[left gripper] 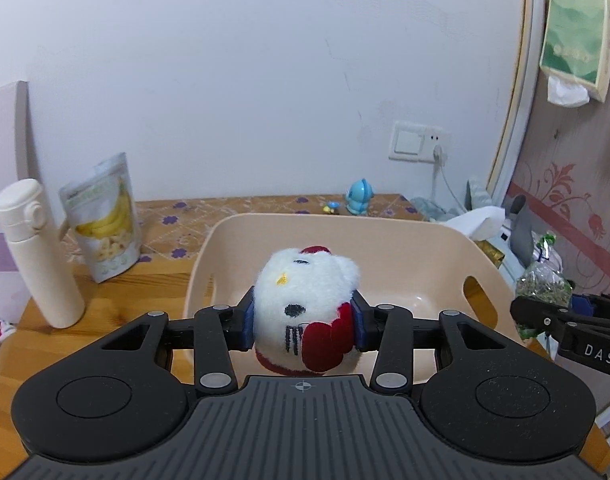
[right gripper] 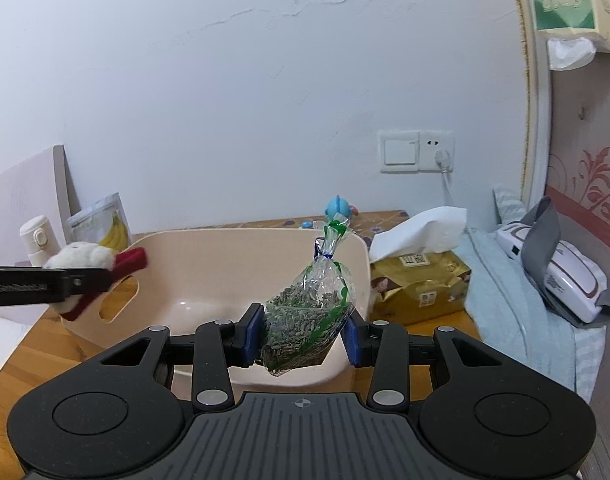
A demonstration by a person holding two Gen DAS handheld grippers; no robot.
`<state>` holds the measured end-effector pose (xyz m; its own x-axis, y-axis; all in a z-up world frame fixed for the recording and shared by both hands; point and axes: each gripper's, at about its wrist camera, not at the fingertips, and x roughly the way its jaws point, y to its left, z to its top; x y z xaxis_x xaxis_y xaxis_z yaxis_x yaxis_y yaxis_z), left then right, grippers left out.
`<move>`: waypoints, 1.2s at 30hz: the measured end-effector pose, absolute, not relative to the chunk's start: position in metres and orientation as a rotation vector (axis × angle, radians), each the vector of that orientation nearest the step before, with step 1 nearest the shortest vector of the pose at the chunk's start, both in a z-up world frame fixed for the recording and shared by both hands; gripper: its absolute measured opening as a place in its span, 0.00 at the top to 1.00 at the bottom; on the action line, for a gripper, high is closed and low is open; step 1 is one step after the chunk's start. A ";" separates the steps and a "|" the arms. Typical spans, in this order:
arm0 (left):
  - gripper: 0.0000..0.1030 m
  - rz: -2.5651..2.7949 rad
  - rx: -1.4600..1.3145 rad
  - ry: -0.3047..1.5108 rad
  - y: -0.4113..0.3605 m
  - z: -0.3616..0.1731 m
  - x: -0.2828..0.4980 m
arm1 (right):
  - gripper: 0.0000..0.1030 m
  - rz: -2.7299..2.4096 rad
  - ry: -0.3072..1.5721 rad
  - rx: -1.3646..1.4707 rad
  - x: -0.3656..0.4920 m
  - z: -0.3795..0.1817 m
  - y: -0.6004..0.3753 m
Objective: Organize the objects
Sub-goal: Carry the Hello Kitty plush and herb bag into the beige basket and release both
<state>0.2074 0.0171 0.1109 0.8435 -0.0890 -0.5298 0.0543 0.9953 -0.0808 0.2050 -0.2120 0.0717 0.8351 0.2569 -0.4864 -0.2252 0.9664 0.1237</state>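
White-red plush toy point(left gripper: 305, 308), clear seed bag point(right gripper: 309, 312), both held above empty beige basin point(left gripper: 405, 248).

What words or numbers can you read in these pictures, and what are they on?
"DAS": white letters on the right tool, cut off at the picture's edge.
"1280": top of the hanging tissue pack; its other print is too small.
Left tool's side lettering: too blurred.
Banana snack bag and gold tissue pack: print unreadable.

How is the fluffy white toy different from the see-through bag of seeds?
The plush toy is white and fuzzy with red trim; the seed bag is clear, crinkly plastic with green print. The left gripper holds the toy; the right gripper holds the bag. Both hang above the beige basket.
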 end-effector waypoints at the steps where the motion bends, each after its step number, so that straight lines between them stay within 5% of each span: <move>1: 0.57 -0.080 -0.053 0.566 0.014 0.108 0.212 | 0.63 0.260 0.530 0.060 0.209 0.070 -0.210; 20: 0.56 -0.156 -0.013 0.723 -0.008 0.058 0.257 | 0.62 0.284 0.635 0.001 0.243 0.040 -0.184; 25: 0.49 -0.156 -0.001 0.739 -0.007 0.055 0.257 | 0.52 0.285 0.642 -0.015 0.243 0.039 -0.180; 29: 0.29 -0.152 -0.008 0.701 -0.006 0.062 0.252 | 0.41 0.283 0.629 -0.009 0.238 0.043 -0.181; 36: 0.23 -0.137 0.000 0.663 -0.006 0.074 0.238 | 0.18 0.271 0.574 0.000 0.220 0.059 -0.186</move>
